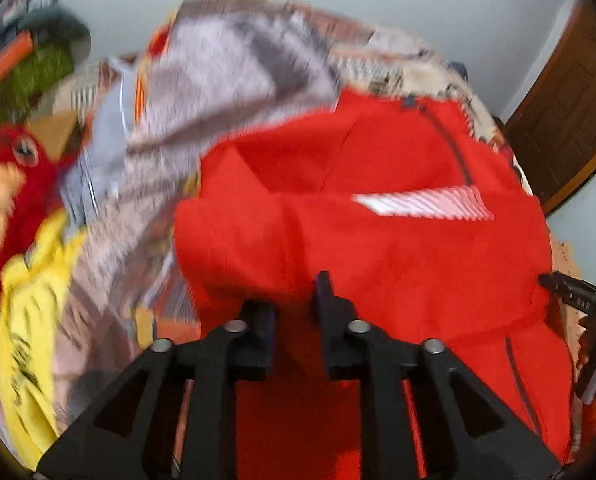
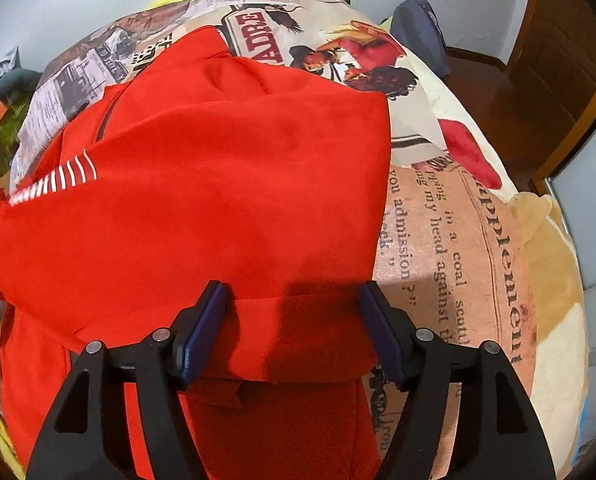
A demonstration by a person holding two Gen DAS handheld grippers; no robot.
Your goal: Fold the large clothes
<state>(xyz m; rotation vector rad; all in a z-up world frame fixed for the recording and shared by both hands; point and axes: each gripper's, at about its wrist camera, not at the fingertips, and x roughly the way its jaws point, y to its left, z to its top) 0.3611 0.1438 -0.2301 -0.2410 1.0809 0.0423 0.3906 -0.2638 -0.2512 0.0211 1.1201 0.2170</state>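
Red jacket [image 2: 225, 184] spread on the printed bedspread [image 2: 458, 240], partly folded. Left tongs [image 1: 295, 308] nearly pressed together, pinching a jacket fold, apparently; right tongs [image 2: 291, 328] spread wide above the jacket's near edge. Best to keep edges aligned, pull taut. Left view blurred; jacket's near hem cut off.

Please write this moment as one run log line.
left hand-held gripper: shut on red jacket | right hand-held gripper: open over jacket | surface: printed bedspread
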